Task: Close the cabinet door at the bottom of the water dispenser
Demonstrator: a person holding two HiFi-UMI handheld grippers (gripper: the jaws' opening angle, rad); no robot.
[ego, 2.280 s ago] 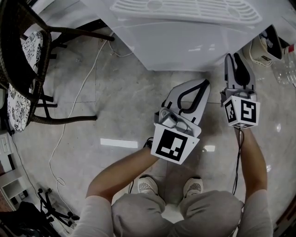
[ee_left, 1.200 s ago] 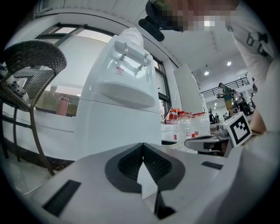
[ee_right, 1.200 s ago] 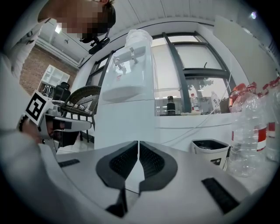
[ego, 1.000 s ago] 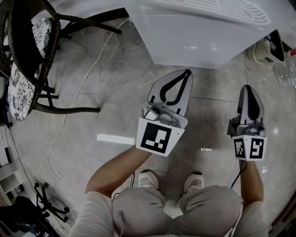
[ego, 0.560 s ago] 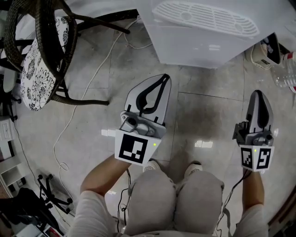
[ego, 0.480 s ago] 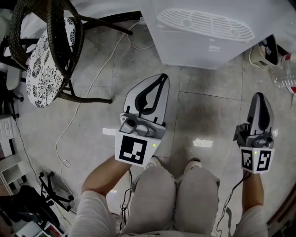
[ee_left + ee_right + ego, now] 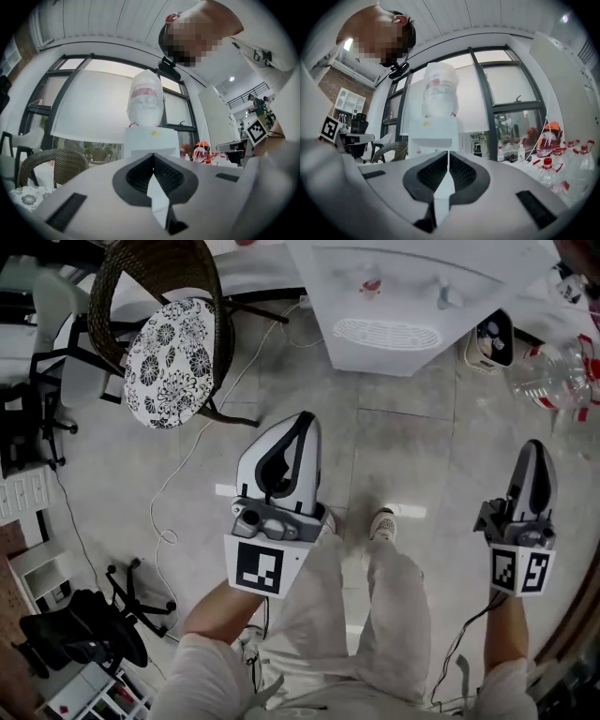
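Floor tiles (image 7: 412, 456), wicker chair (image 7: 171, 348), water dispenser (image 7: 412, 292)

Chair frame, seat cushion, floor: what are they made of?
Chair frame: dark wicker or rattan, matte; weave visible. Seat cushion: fabric, seemingly; black-and-white floral print. Floor: polished stone-look tile, probably; grout lines, veining, light glare.

I see a grey tiled floor (image 7: 412, 456) carrying the water dispenser (image 7: 403, 306), a wicker chair (image 7: 169, 343), a white cable (image 7: 167, 486) and a clear bottle (image 7: 553, 376).
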